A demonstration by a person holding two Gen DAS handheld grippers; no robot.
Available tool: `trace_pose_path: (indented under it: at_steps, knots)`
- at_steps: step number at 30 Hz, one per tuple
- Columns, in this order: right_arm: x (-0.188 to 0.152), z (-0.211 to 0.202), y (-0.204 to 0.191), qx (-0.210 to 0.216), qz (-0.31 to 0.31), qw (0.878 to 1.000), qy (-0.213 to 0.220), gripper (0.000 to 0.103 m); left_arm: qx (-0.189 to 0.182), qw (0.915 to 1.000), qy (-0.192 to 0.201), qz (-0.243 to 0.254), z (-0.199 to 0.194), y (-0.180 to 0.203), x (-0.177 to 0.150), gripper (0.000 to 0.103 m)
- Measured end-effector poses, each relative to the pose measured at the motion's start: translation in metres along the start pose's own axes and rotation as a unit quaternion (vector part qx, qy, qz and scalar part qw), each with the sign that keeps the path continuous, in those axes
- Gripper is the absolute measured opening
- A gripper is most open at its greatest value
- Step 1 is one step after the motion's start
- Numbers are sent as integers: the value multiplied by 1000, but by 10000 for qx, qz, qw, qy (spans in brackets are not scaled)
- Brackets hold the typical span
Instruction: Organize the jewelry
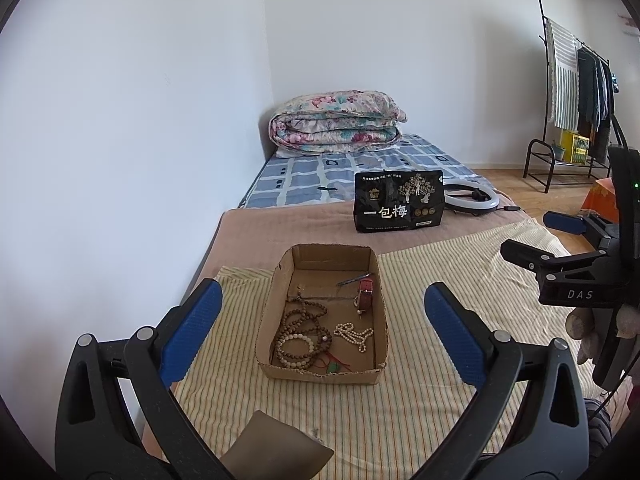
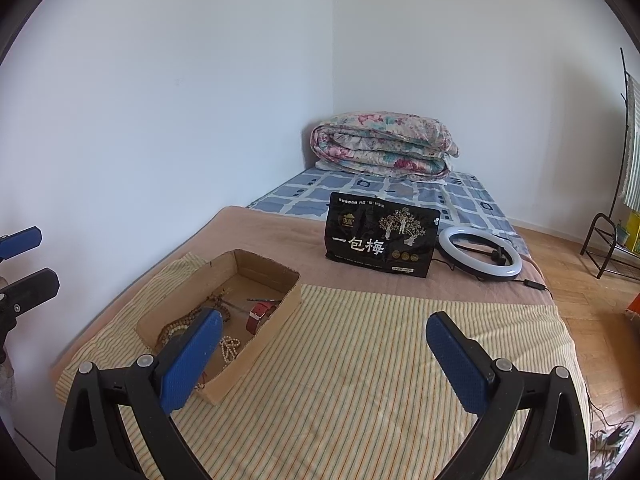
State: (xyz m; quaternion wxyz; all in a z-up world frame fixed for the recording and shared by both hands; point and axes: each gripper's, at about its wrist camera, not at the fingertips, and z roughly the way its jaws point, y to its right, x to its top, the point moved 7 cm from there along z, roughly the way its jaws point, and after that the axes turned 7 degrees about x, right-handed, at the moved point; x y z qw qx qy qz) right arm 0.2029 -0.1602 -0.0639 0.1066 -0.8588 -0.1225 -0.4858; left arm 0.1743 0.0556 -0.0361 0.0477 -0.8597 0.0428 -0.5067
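One green pendant [image 1: 333,367] shows only from the left wrist

An open cardboard box [image 1: 322,370] sits on striped cloth. Inside lie brown bead strands [image 1: 302,332] (loosely coiled), a pale bead bracelet [image 1: 354,334] and a red watch strap [image 1: 365,294].

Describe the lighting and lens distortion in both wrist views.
Left wrist view: soft daylight, black fisheye corners, the cardboard box sharp, a blurred dark flap near the lens. Right wrist view: same even light, bowed walls, a bright sun patch on the striped cloth.
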Motion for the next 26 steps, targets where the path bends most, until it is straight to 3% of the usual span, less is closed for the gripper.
trace_pose_path:
  at_steps: [26]
  knots:
    - [-12, 2, 12, -22, 147, 9998, -138, 103, 179, 9998, -65, 1, -1, 4, -15, 103]
